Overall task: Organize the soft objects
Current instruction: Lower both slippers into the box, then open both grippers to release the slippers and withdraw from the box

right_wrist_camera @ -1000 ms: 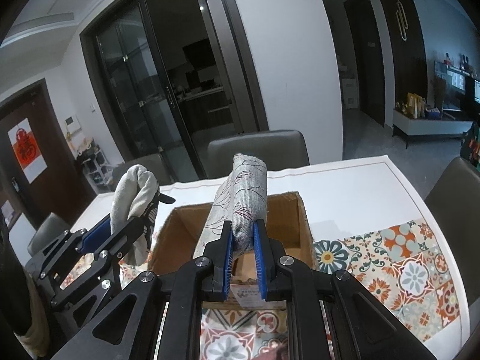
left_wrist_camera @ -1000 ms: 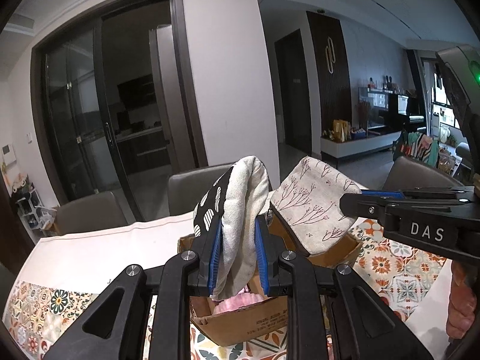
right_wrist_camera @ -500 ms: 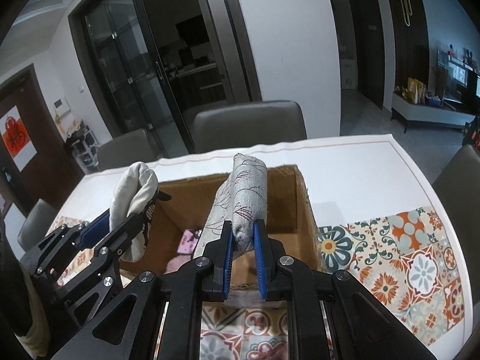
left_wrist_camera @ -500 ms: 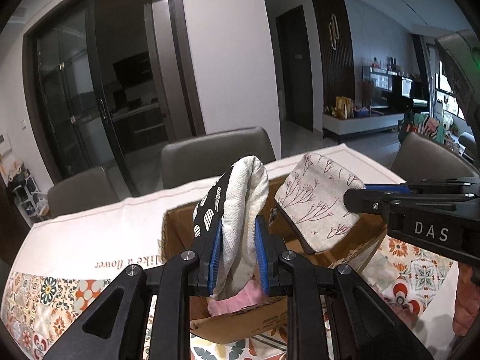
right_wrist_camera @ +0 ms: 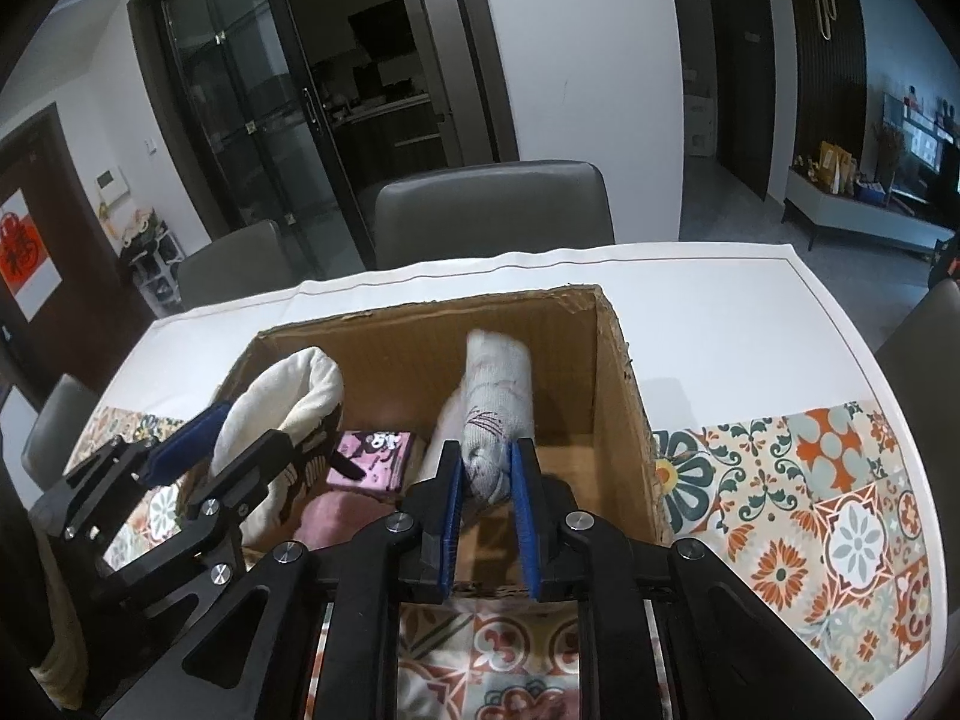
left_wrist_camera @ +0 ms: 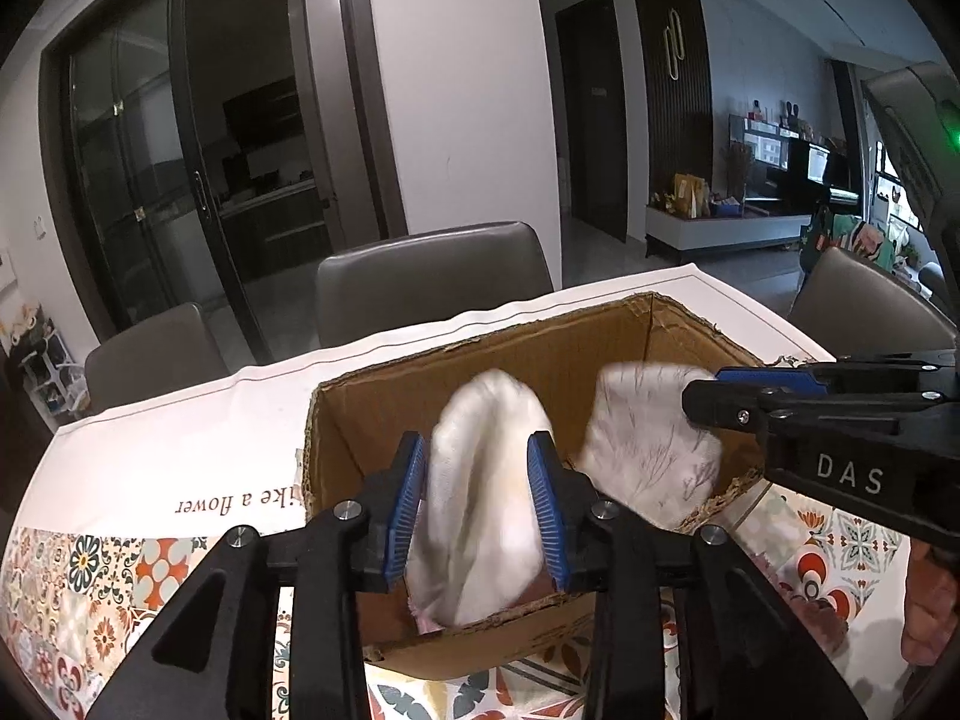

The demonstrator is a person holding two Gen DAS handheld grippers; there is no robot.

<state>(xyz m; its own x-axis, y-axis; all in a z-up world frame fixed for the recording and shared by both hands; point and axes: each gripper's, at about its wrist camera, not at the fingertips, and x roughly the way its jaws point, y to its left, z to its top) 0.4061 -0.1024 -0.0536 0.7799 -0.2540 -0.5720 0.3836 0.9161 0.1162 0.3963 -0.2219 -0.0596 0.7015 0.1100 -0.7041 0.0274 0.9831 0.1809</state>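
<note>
Spreading apart, the left gripper (left_wrist_camera: 480, 498) shows its blue pads wider than the cream oven mitt (left_wrist_camera: 486, 498) between them; the blurred mitt seems loose between them, hanging over the near left part of the cardboard box (left_wrist_camera: 540, 354). From the right wrist view the same mitt (right_wrist_camera: 282, 402) droops over the box's left wall beside the left gripper (right_wrist_camera: 240, 450). The right gripper (right_wrist_camera: 487, 495) is also partly open, its pads standing either side of the branch-print mitt (right_wrist_camera: 498, 414), whose lower end sits between them; whether the pads touch the fabric cannot be told. That mitt stands nearly upright inside the box (right_wrist_camera: 624, 396), towards its right half. A pink packet (right_wrist_camera: 372, 459) and a pink cloth (right_wrist_camera: 336, 516) lie on the box floor between the two mitts. The box rests on the bench (right_wrist_camera: 720, 312), covered by a white and patterned tablecloth (right_wrist_camera: 810, 480).
</note>
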